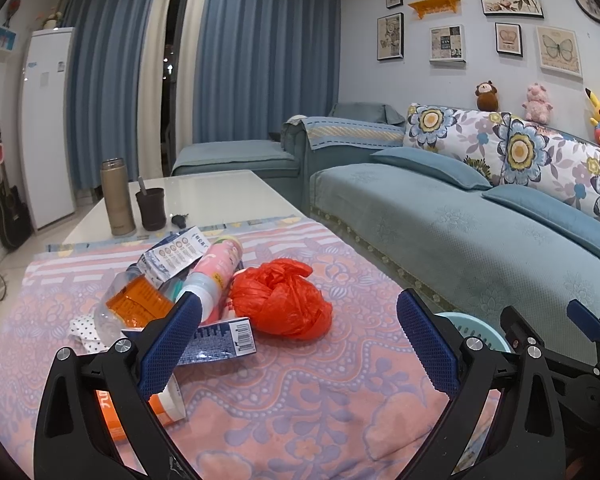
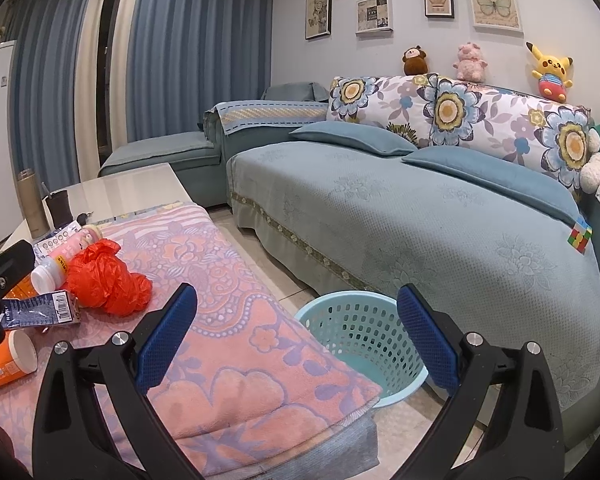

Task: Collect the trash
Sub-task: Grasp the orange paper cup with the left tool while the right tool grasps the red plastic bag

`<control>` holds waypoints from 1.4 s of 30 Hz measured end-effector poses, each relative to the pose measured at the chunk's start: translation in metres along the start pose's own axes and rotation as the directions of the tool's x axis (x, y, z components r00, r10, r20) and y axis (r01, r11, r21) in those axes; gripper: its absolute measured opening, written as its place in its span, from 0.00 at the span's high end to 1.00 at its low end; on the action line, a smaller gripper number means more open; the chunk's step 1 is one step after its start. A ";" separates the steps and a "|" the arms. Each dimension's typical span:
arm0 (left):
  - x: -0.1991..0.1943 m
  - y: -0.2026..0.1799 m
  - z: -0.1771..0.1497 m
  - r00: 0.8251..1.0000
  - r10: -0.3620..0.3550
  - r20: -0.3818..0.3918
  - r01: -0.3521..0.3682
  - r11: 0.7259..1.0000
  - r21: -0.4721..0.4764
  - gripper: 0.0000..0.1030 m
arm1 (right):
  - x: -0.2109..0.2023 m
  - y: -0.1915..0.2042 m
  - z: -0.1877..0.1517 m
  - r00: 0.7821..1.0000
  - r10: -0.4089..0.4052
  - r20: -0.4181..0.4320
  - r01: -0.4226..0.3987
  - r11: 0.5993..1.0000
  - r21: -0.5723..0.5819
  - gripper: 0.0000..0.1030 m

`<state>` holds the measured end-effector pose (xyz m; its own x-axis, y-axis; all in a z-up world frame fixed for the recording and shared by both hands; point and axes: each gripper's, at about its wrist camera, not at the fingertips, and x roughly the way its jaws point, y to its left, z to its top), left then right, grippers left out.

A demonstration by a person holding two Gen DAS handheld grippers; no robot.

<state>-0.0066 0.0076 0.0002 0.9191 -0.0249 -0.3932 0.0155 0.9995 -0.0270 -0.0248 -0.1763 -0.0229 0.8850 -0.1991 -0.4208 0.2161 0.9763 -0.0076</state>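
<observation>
A pile of trash lies on the pink patterned cloth (image 1: 300, 400): a crumpled red plastic bag (image 1: 280, 304), a pink bottle (image 1: 216, 276), a blue box with a barcode (image 1: 220, 340), a clear bottle with an orange label (image 1: 128, 308), a printed wrapper (image 1: 176, 256) and an orange cup (image 1: 160, 408). My left gripper (image 1: 300, 344) is open and empty, just in front of the red bag. My right gripper (image 2: 298, 332) is open and empty, above the table's right edge, near the light blue trash basket (image 2: 364, 336) on the floor. The red bag (image 2: 104, 280) shows there at left.
A thermos (image 1: 117, 196), a dark cup (image 1: 151, 208) and keys (image 1: 180, 220) stand on the far white tabletop. A blue-covered sofa (image 2: 420, 220) runs along the right with floral cushions and plush toys. The right gripper's body (image 1: 560, 340) shows at the left view's right edge.
</observation>
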 end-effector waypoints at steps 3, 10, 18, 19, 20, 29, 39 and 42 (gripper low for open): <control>0.001 -0.001 -0.001 1.000 -0.008 -0.008 0.008 1.000 0.002 0.08 | 0.000 0.000 0.000 1.000 0.004 0.002 -0.004 1.000 0.001 0.08; 0.001 -0.004 -0.004 1.000 -0.004 -0.009 0.004 1.000 -0.002 0.08 | 0.000 -0.002 0.001 1.000 0.009 0.000 -0.009 1.000 0.010 0.08; -0.009 0.009 -0.001 0.998 0.059 -0.018 -0.059 0.998 -0.008 0.08 | -0.003 0.005 0.006 0.998 0.062 0.006 -0.062 0.998 -0.021 0.23; -0.013 0.017 0.000 0.997 0.067 -0.022 -0.068 0.998 -0.019 0.08 | -0.003 0.008 0.008 0.996 0.089 -0.002 -0.089 0.996 -0.025 0.28; -0.019 0.026 -0.002 0.996 0.080 -0.028 -0.081 0.996 -0.031 0.08 | -0.002 0.011 0.009 0.995 0.102 -0.007 -0.102 0.994 -0.030 0.29; -0.036 0.144 -0.042 0.954 0.200 -0.222 -0.245 0.948 -0.202 0.08 | 0.022 0.064 0.031 0.948 0.305 -0.088 -0.314 0.942 -0.119 0.66; -0.011 0.207 -0.072 0.937 0.091 -0.337 -0.205 0.925 -0.321 0.10 | 0.071 0.140 0.032 0.881 0.432 -0.194 -0.469 0.849 -0.242 0.31; 0.001 0.208 -0.076 0.935 0.026 -0.353 -0.155 0.927 -0.342 0.17 | 0.090 0.154 0.027 0.866 0.439 -0.240 -0.491 0.839 -0.236 0.31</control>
<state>-0.0320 0.2136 -0.0757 0.7210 -0.0034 -0.6929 -0.2633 0.9236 -0.2785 0.0997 -0.0467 -0.0374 0.7622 0.2766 -0.5852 -0.3507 0.9364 -0.0142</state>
